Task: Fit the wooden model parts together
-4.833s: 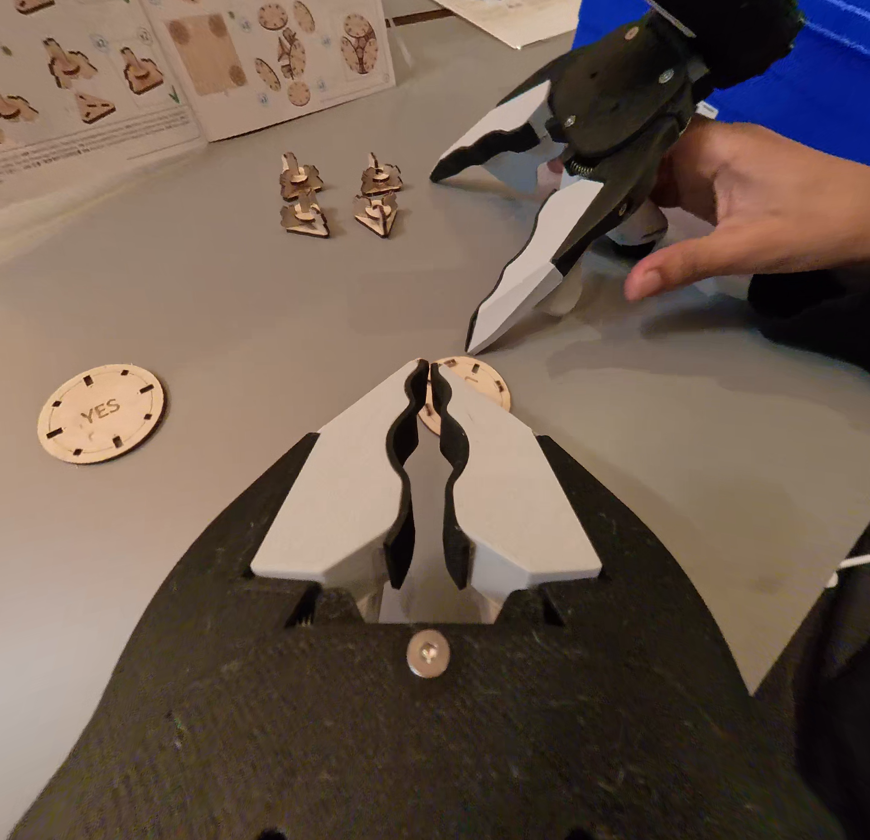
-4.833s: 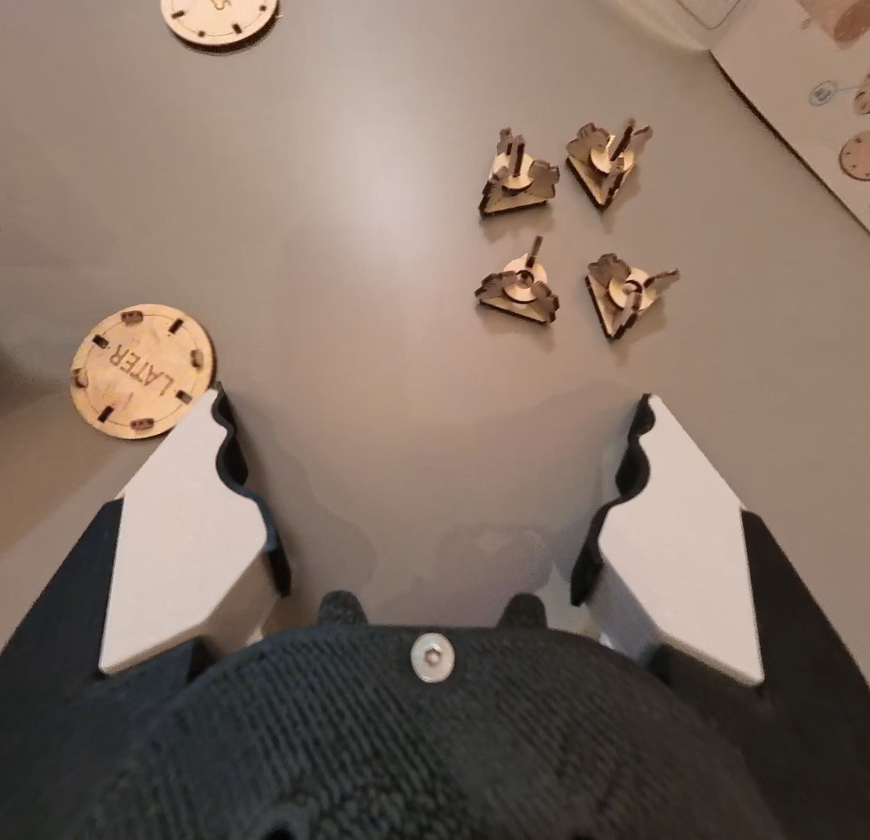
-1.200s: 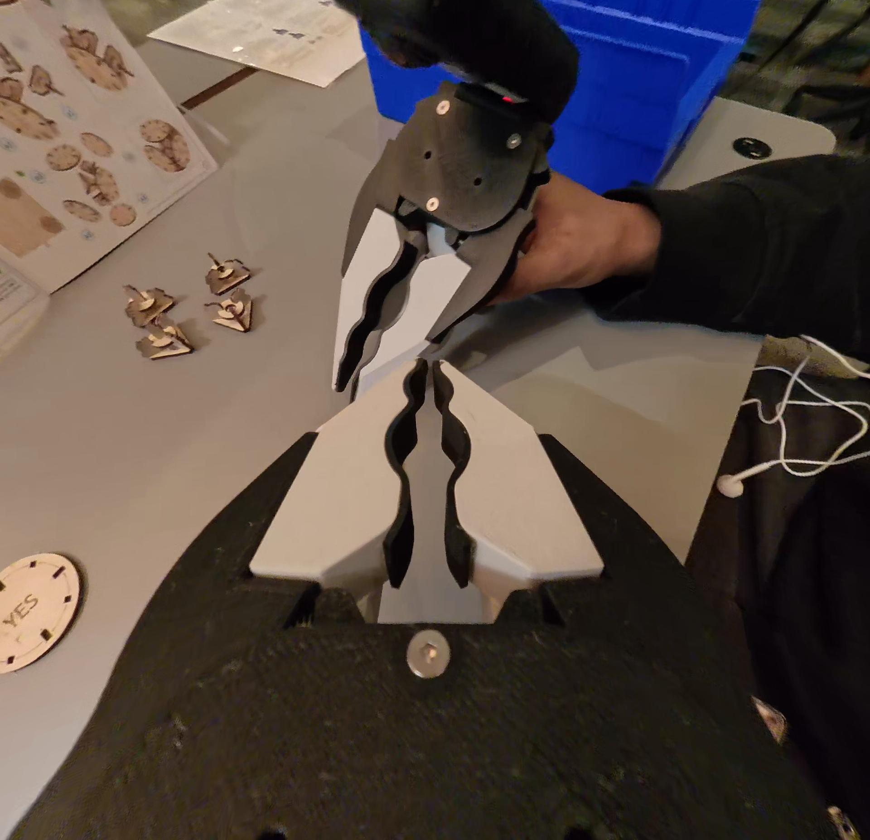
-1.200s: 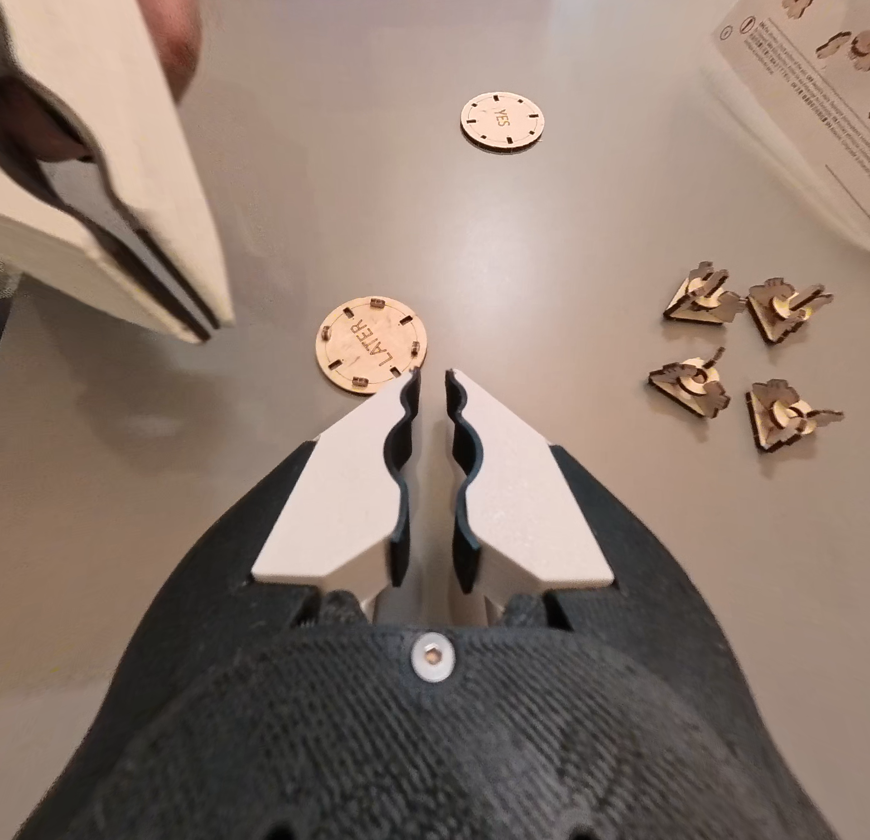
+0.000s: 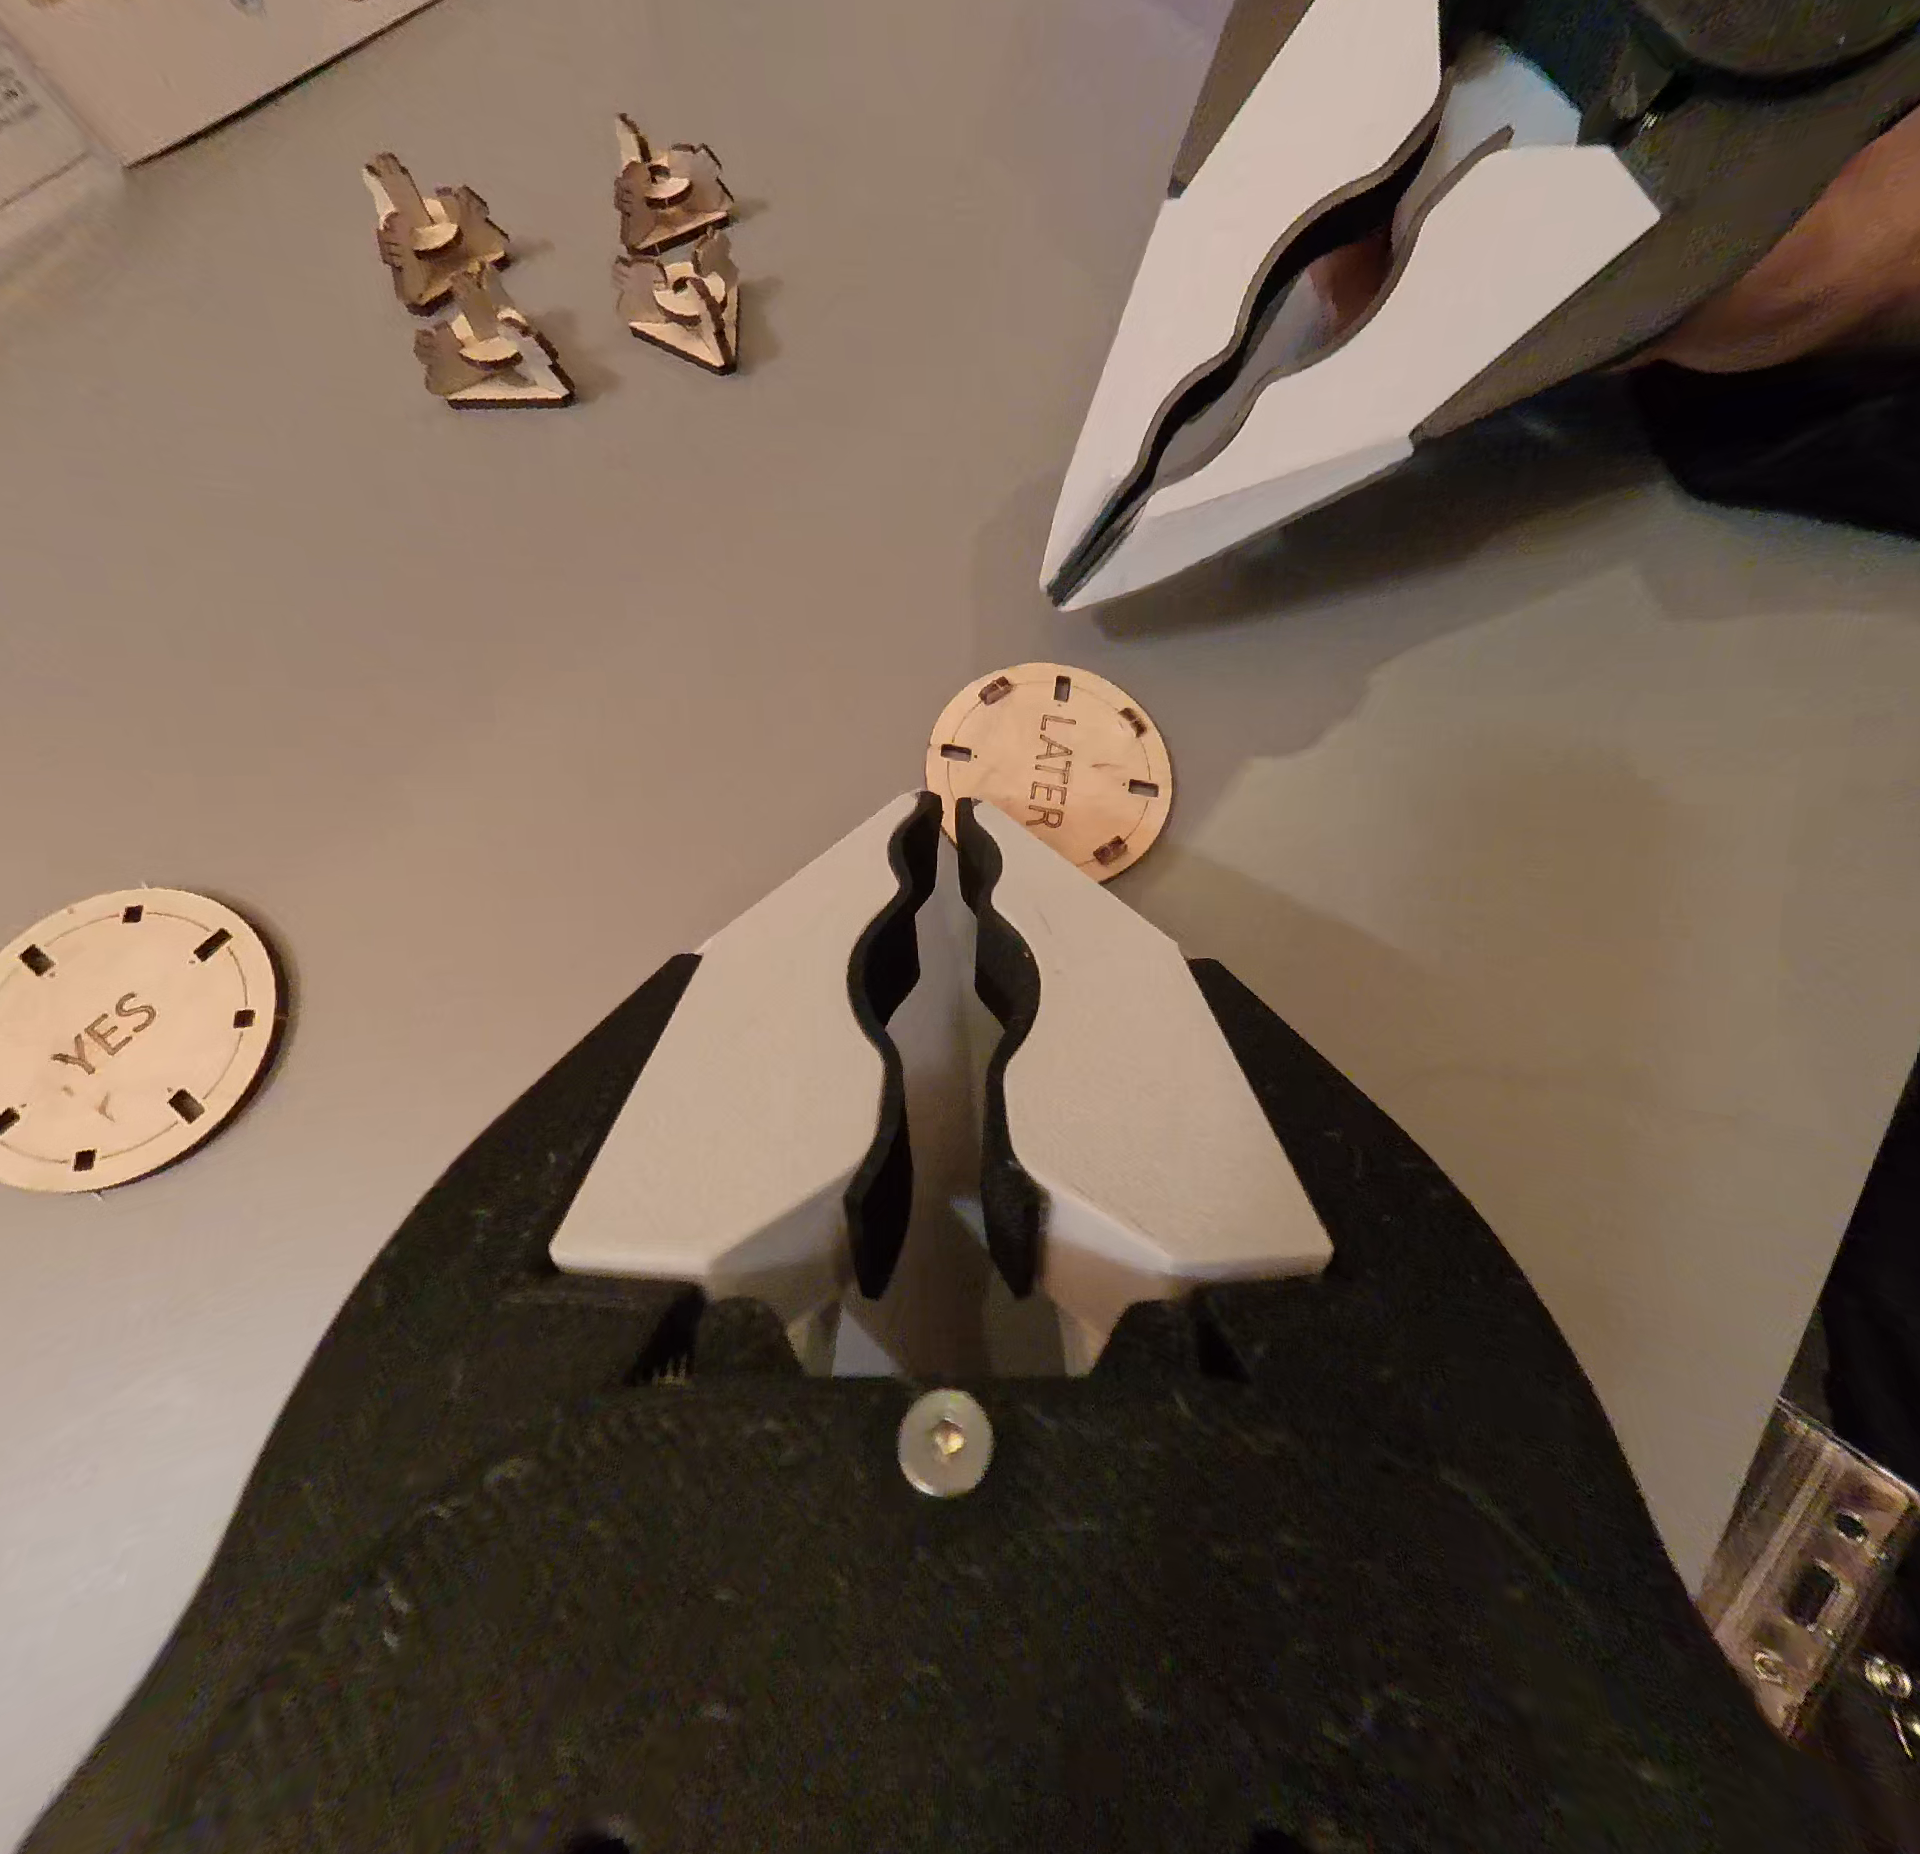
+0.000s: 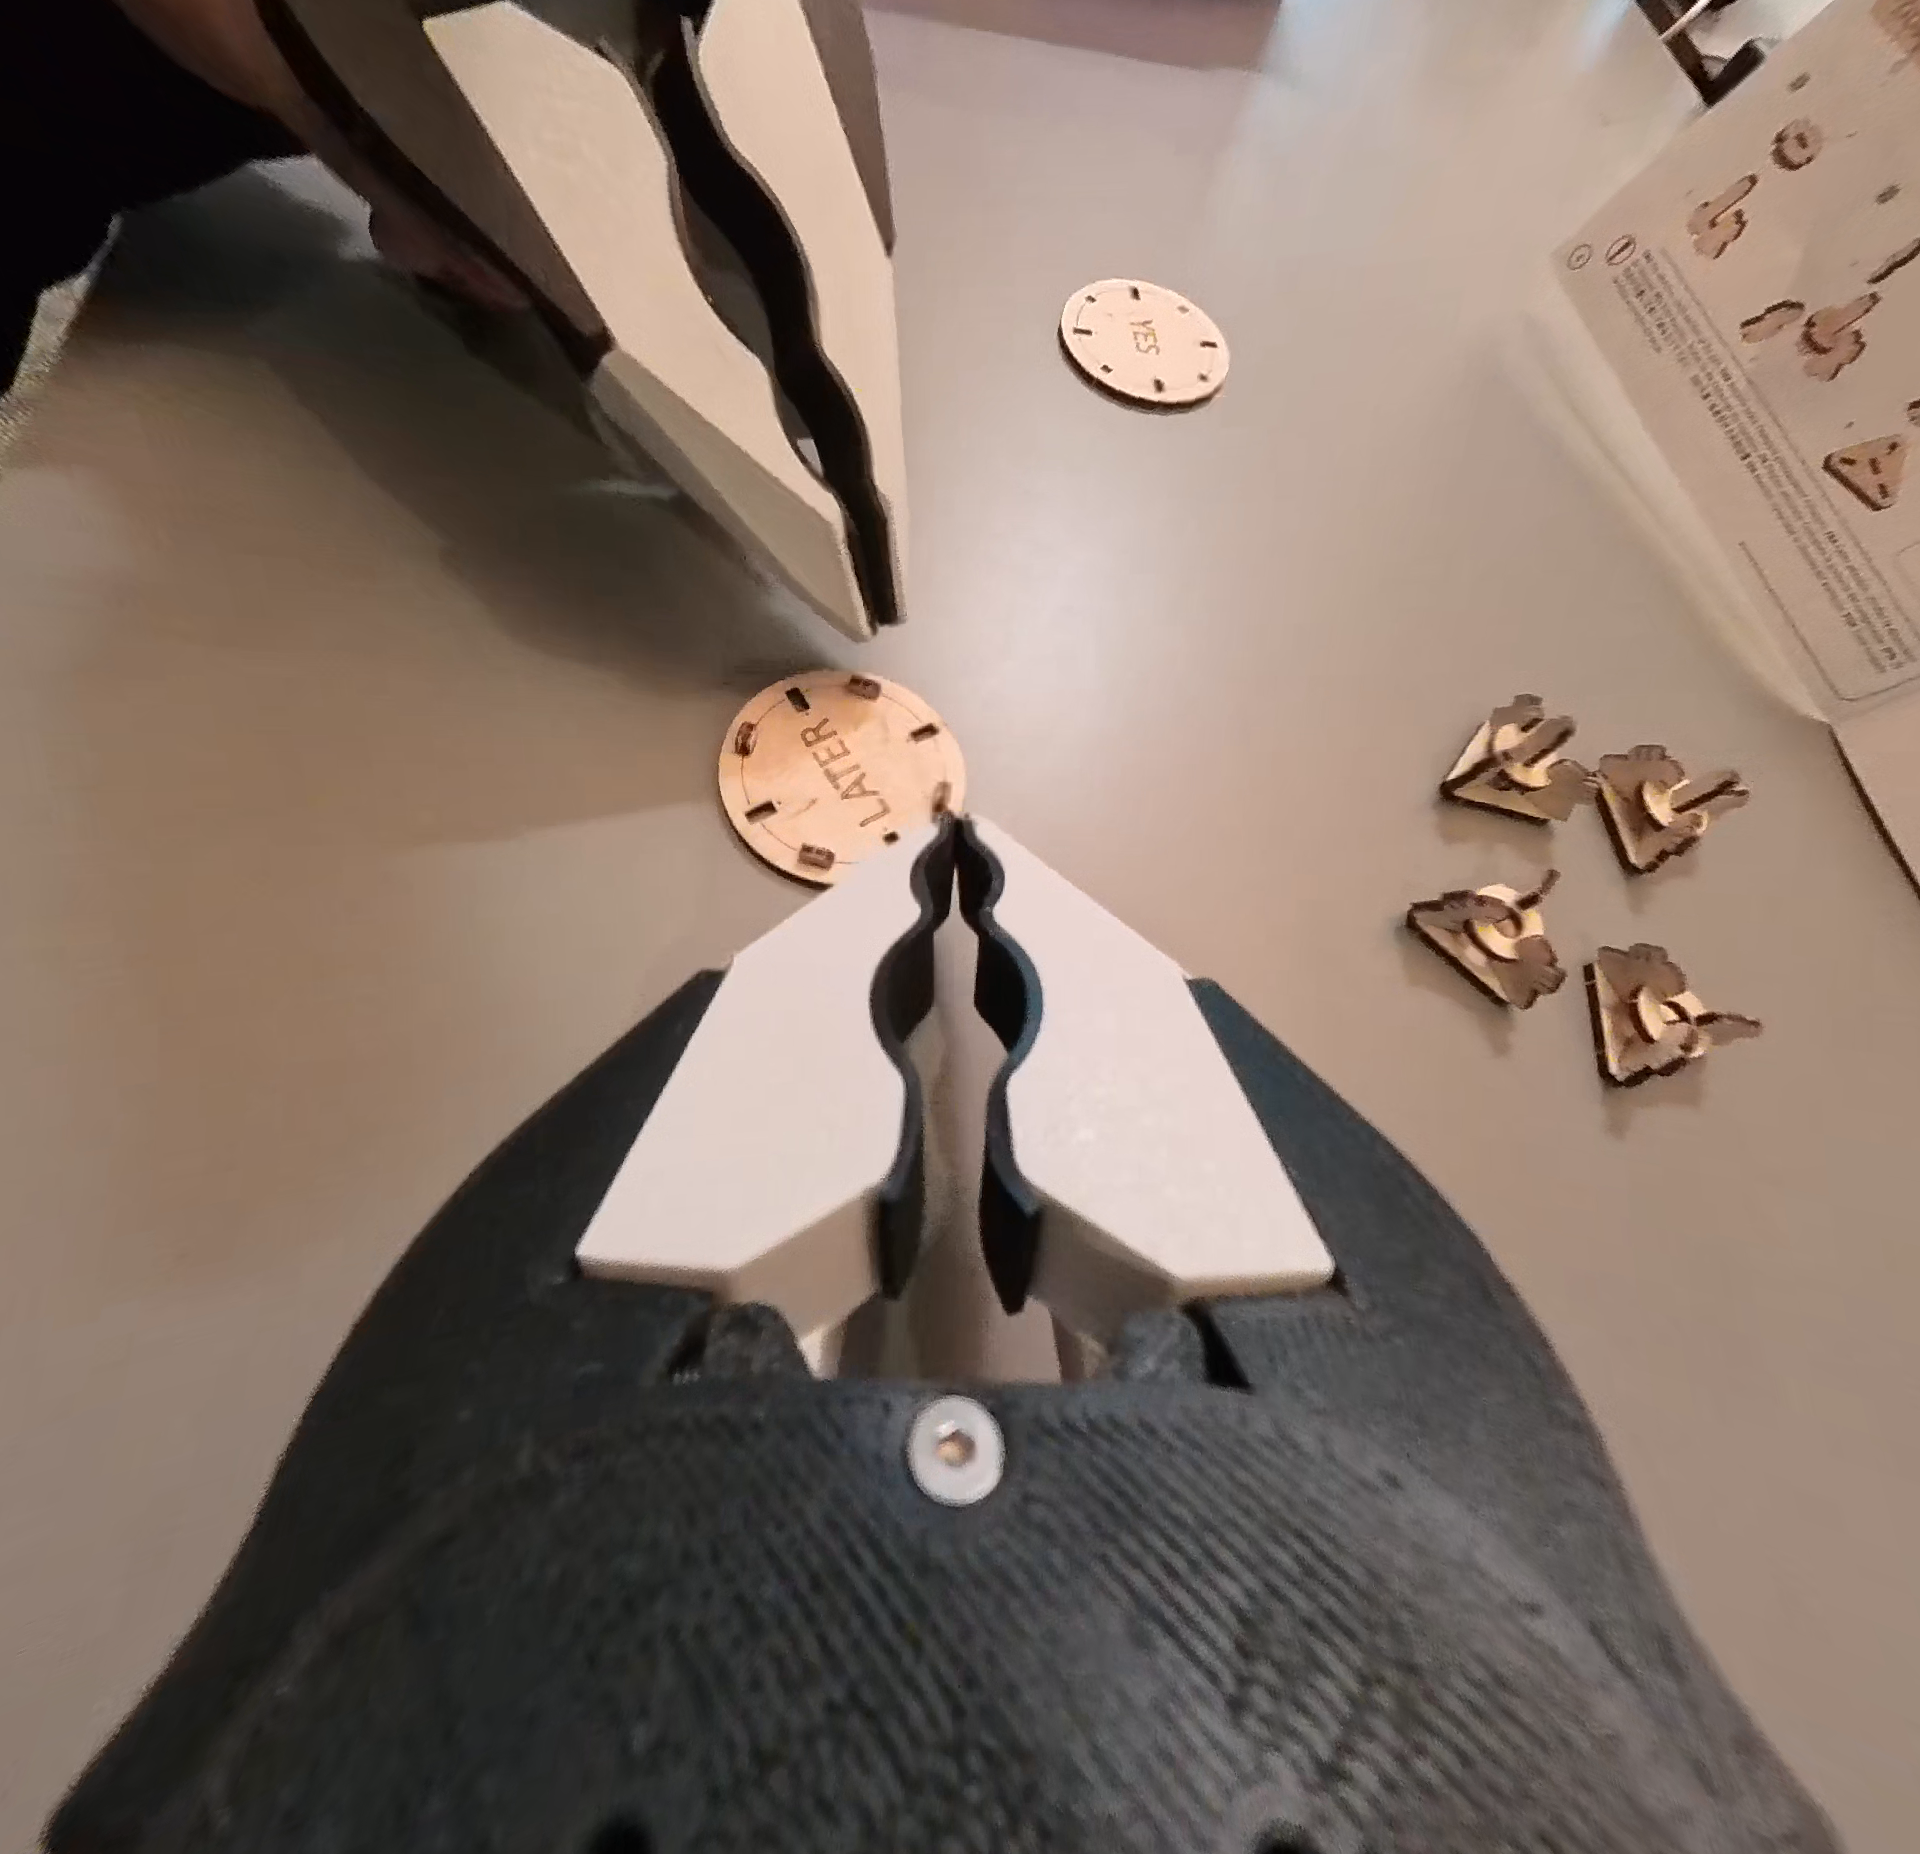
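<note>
the left gripper (image 5: pixel 948 802), with pale grey fingers and wavy black pads, hovers low over the grey table (image 5: pixel 623 661) with its tips drawn almost together, only a thin slit between them and nothing in its grasp. its tips sit at the near edge of a round, light wooden disc with small slots around its rim and engraved lettering (image 5: pixel 1049 770), which lies flat on the table; whether they touch the disc is unclear. the right gripper (image 6: pixel 954 825), of the same build, has its tips fully closed on nothing and points at the same disc from the opposite side, its tips at the disc's rim (image 6: pixel 842 776). in the left wrist view the right gripper's closed tips (image 5: pixel 1070 583) hang just beyond the disc, apart from it. a second slotted wooden disc with lettering (image 5: pixel 125 1041) lies flat well to the left, apart from both grippers. four small wooden triangular assemblies with upright pegs (image 5: pixel 551 256) stand in a cluster farther off. a printed instruction sheet with pictures of wooden parts (image 6: pixel 1766 350) lies at the table's edge.
</note>
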Motion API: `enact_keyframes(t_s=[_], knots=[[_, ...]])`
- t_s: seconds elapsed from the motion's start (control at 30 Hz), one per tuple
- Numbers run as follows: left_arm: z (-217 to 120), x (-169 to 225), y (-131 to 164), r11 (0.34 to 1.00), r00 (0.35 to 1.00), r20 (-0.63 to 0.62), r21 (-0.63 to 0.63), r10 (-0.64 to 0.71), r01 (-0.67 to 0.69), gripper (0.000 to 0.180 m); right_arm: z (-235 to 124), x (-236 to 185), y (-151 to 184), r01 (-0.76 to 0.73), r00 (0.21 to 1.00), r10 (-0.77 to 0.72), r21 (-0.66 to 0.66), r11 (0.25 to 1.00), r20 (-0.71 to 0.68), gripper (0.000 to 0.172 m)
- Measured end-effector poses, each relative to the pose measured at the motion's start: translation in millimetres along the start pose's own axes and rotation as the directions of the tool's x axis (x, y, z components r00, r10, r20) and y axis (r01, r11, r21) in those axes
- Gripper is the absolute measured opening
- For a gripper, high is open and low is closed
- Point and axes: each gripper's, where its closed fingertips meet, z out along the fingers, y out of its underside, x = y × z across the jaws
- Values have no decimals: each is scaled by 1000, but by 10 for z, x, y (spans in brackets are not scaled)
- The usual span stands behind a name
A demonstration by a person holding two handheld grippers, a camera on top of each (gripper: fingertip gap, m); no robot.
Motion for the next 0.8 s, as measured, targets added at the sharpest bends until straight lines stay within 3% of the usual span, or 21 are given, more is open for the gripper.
enact_keyframes(t_s=[0.17, 0.8], knots=[[-12, 14, -9, 999, 999, -40, 10, -30, 30, 2, 73, -51, 30, 62, 996, -65, -53, 997, -66, 0], [67, 56, 81, 995, 992, -106, -71, -74, 67, 0, 190, -216, 6, 66, 997, -69, -88, 994, -24, 0]])
